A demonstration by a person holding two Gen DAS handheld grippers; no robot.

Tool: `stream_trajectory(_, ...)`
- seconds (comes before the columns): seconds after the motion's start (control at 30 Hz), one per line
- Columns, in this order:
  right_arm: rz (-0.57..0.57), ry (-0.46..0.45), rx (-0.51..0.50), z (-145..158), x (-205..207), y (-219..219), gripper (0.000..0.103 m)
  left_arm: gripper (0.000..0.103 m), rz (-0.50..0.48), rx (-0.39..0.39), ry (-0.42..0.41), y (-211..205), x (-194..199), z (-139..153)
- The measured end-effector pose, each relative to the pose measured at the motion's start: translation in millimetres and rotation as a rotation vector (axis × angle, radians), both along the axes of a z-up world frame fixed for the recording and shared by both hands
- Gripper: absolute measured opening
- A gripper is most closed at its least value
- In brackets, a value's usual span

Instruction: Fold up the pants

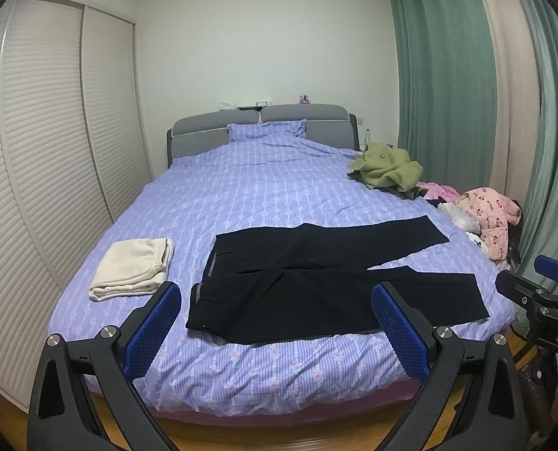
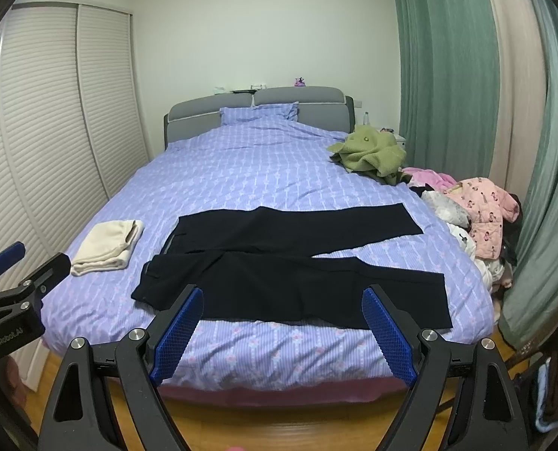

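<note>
Black pants lie flat across the foot of the bed, waistband to the left, both legs spread out to the right. In the right wrist view the same pants lie just beyond my fingers. My left gripper is open, held in the air in front of the bed's near edge, nothing between its blue pads. My right gripper is open too, also short of the bed's edge and holding nothing. Each gripper shows at the side of the other's view.
A folded cream garment lies left of the pants. A green garment and a heap of pink and white clothes sit along the bed's right side. White louvred wardrobe doors stand left, green curtains right, wooden floor below.
</note>
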State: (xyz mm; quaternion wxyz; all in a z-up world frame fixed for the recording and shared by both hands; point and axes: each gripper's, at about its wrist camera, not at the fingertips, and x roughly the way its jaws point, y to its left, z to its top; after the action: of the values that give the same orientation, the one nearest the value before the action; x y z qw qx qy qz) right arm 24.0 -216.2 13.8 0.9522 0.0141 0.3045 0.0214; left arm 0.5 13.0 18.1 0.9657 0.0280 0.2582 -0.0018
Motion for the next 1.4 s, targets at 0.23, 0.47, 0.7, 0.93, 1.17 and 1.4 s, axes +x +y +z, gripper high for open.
stream_trajectory(0.23,0.001,0.004,0.001,-2,-1,0,0.088,0.103,-0.005,-0.002,0.004,-1,1,-2)
stream_trajectory(0.47,0.003,0.017,0.0,-7,3,1,0.088,0.103,-0.005,-0.001,0.009,-2,3,-3)
stream_trajectory(0.7,0.009,0.028,0.003,-13,13,4,0.088,0.103,0.013,-0.005,0.024,4,13,-10)
stream_trajectory(0.93,0.035,0.082,0.036,-44,38,20,0.088,0.103,0.092,-0.04,0.109,34,31,-47)
stream_trajectory(1.17,0.018,0.225,0.117,-104,88,38,0.088,0.103,0.143,-0.086,0.238,75,82,-106)
stream_trajectory(1.4,-0.033,0.38,0.097,-175,171,69,0.088,0.103,0.158,-0.11,0.39,123,172,-173)
